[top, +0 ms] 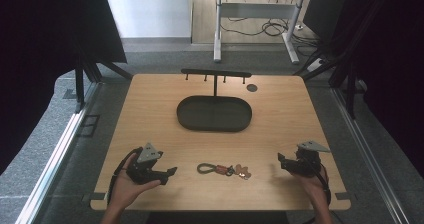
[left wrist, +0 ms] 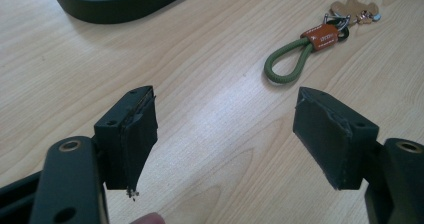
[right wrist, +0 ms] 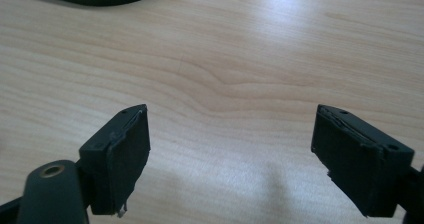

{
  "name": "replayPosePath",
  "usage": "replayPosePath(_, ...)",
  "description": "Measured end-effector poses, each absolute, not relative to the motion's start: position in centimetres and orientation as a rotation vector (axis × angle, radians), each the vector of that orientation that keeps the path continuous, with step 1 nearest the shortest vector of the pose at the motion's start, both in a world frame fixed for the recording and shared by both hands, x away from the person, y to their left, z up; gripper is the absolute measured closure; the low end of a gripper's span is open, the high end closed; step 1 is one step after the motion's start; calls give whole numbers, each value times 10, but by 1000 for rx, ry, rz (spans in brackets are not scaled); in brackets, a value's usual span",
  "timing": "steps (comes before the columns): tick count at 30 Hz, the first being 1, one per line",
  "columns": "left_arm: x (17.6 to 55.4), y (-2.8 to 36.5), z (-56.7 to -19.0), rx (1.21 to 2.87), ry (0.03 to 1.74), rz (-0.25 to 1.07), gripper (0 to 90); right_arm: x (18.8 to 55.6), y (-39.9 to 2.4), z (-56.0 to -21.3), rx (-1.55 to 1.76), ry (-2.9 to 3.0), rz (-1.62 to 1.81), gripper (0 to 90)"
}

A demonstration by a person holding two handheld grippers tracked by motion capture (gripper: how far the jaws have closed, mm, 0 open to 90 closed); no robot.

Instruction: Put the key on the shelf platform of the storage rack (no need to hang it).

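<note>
Left gripper (top: 167, 174): jaws spread wide, nothing between the pads (left wrist: 135, 144); held low over the table, aimed toward the keychain.
Right gripper (top: 281, 160): jaws likewise wide apart, empty; bare wood between the pads (right wrist: 127, 159) in its own view.
Keychain (top: 224, 169): flat on the table (top: 280, 114), near the front edge, between the two grippers, well apart from both; slightly nearer the left one.
Loop (left wrist: 287, 64): green cord, closed oval, lying flat; end facing the left gripper.
Tag (left wrist: 322, 35): orange sleeve clamping the cord just behind the loop.
Ring (left wrist: 336, 20): small metal ring with a tan flat charm (left wrist: 355, 6) beyond it, at the far end from the left gripper.
Handling, judged: light; cord probably soft but springy, not fragile; metal parts loose, likely to swing and rattle once lifted.
Slip risk, judged: ring and charm thin and smooth, poor for flat pads; cord rounder with more bite.
Grip point, judged: across the tag or the cord right beside it, the thickest part; pads close to the wood, since everything lies low.
Alternative: one jaw through the loop, hooking rather than pinching.
Tray (top: 214, 113): dark oval, mid-table, beyond the keychain, empty as far as visible.
Rack (top: 215, 74): black T-bar with small pegs rising at the tray's far side; a likely hanging place for the loop.
</note>
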State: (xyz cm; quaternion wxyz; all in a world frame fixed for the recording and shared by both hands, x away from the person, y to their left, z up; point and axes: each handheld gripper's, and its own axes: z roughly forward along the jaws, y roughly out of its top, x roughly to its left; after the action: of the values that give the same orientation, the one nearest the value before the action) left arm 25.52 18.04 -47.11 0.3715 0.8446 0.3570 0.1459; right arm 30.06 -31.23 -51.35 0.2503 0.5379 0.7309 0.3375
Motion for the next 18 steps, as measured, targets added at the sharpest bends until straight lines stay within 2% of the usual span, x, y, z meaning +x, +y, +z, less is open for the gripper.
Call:
replayPosePath(6,256,185,-470,2154,926,380,260,297,-314,-509,1457,2030,946,179)
replayPosePath(12,256,185,-469,2152,925,381,260,292,-316,-503,1413,2055,987,275)
replayPosePath(18,256,184,-470,2154,925,376,259,289,-319,-501,1389,2076,995,308)
